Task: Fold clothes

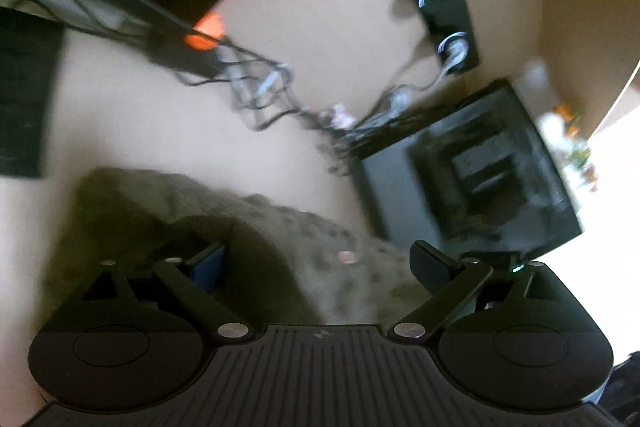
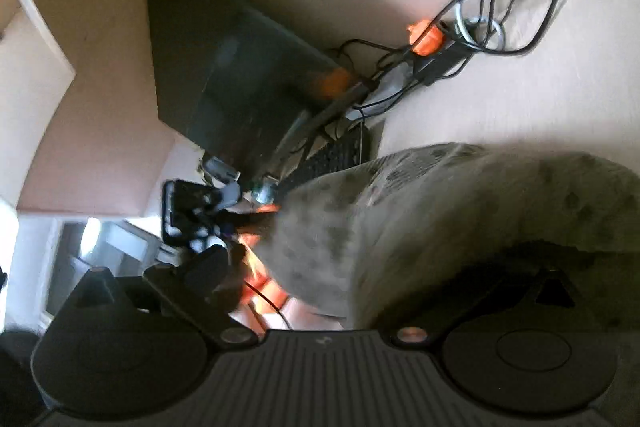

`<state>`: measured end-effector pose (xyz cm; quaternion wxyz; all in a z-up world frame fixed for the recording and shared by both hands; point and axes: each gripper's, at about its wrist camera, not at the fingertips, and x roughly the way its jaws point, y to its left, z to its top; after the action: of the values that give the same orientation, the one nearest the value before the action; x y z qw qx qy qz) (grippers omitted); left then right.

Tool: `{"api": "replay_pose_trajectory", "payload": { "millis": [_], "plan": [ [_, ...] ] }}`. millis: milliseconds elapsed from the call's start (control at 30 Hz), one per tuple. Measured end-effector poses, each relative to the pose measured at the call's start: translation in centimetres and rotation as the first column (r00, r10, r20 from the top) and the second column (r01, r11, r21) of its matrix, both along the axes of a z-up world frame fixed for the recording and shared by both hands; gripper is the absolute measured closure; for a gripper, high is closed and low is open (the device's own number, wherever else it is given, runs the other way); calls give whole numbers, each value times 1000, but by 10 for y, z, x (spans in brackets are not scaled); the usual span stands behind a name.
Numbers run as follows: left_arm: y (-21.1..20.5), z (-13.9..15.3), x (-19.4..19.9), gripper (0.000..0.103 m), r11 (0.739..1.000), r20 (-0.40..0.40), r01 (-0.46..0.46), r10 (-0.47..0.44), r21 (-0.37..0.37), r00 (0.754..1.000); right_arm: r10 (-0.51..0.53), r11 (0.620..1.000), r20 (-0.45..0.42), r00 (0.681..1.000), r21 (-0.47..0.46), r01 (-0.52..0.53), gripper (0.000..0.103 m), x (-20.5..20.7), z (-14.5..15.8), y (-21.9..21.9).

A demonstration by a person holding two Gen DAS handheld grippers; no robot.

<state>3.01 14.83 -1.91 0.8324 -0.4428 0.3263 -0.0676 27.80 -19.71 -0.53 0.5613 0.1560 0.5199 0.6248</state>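
While the jaws of the left gripper (image 1: 316, 259) and the right gripper (image 2: 380, 275) are standing wide, nothing is being pinched. Soft grey spotted cloth (image 1: 256, 223) is lying between them; an edge should be gripped, not the bulk. At twelve o'clock, thin cables (image 1: 264, 87) are lying tangled.

Dark monitor (image 1: 472, 179), tangled cables (image 1: 260, 87), black keyboard (image 2: 332, 159).

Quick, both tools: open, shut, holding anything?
Left tool: open, spotted grey garment between its fingers, not gripped.
Right tool: open wide, same garment lying across it, not gripped.
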Motion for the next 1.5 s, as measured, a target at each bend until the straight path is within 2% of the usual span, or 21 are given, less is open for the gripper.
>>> {"api": "replay_pose_trajectory", "payload": {
  "millis": [33, 100, 167, 333, 433, 533, 567, 600, 667, 733, 767, 867, 933, 1000, 1033, 1100, 1167, 1200, 1300, 1400, 1500],
  "plan": [
    [1, -4, -6, 5, 1000, -31, -5, 5, 21, 999, -21, 999, 12, 1000, -47, 22, 0, -1, -8, -3],
    [1, -35, -12, 5, 1000, -132, -25, 26, 5, 991, -95, 981, -23, 995, -169, 90, 0, 3, -36, -8],
    [0, -61, -17, 5, 999, -205, -45, 43, -8, 978, -137, 969, -73, 988, -217, 118, 0, 1, -56, -12],
    [-9, -76, -16, 5, 997, -191, -57, 45, -59, 981, -158, 968, -76, 984, -209, 139, 0, -15, -66, -13],
    [-21, -53, -17, 5, 996, -99, 11, -19, -84, 995, -127, 981, -85, 988, -159, 112, 0, -29, -50, -10],
    [-33, -6, -34, 5, 994, 0, 83, -83, 77, 997, -5, 995, 29, 1000, -104, 8, 0, -57, -19, -19],
    [-33, 4, -42, 5, 983, -3, 97, -98, 153, 995, 26, 993, 68, 997, -118, -18, 0, -64, -14, -24],
    [-37, 17, -49, 5, 956, -16, 109, -109, 271, 994, 37, 987, 111, 993, -160, -19, 0, -68, -14, -30],
    [-46, 30, -54, 5, 894, -45, 125, -117, 431, 992, 38, 965, 209, 977, -260, 18, 0, -70, -14, -41],
    [-54, 37, -45, 4, 844, -60, 132, -118, 520, 991, 10, 935, 337, 942, -337, 110, 0, -67, -11, -47],
    [-58, 35, -34, 4, 836, -54, 129, -119, 534, 991, -8, 924, 399, 917, -347, 159, 0, -67, -6, -50],
    [-68, 16, 4, 3, 858, -58, 131, -118, 497, 991, -122, 908, 560, 820, -271, 320, 0, -66, 12, -38],
    [-74, -10, 35, 3, 870, -127, 162, -115, 467, 985, -236, 877, 636, 735, -186, 443, 0, -64, 19, -26],
    [-78, -35, 54, 3, 872, -202, 187, -104, 453, 974, -291, 842, 671, 682, -159, 516, 0, -60, 16, -9],
    [-78, -44, 54, 3, 871, -222, 187, -92, 455, 971, -287, 832, 678, 676, -173, 527, 0, -57, 10, 0],
    [-82, -50, 49, 1, 875, -197, 142, -55, 463, 979, -203, 805, 720, 664, -263, 531, 0, -51, -11, 24],
    [-82, -51, 41, 1, 896, -180, 103, -26, 431, 983, -81, 751, 763, 641, -377, 542, 0, -45, -35, 45],
    [-81, -52, 36, 1, 912, -177, 84, -13, 401, 984, -43, 745, 765, 643, -404, 530, 0, -40, -45, 51],
    [-82, -55, 26, 0, 959, -176, 5, 47, 285, 983, -12, 775, 787, 617, -383, 503, 0, -28, -52, 53],
    [-98, -54, 29, 0, 980, -177, 35, -1, 194, 984, 45, 777, 848, 528, -362, 516, 0, -15, -55, 81],
    [-108, -31, 25, 0, 969, -145, 83, -50, 232, 988, 91, 770, 870, 484, -370, 520, 0, -10, -41, 94]
  ]
}}
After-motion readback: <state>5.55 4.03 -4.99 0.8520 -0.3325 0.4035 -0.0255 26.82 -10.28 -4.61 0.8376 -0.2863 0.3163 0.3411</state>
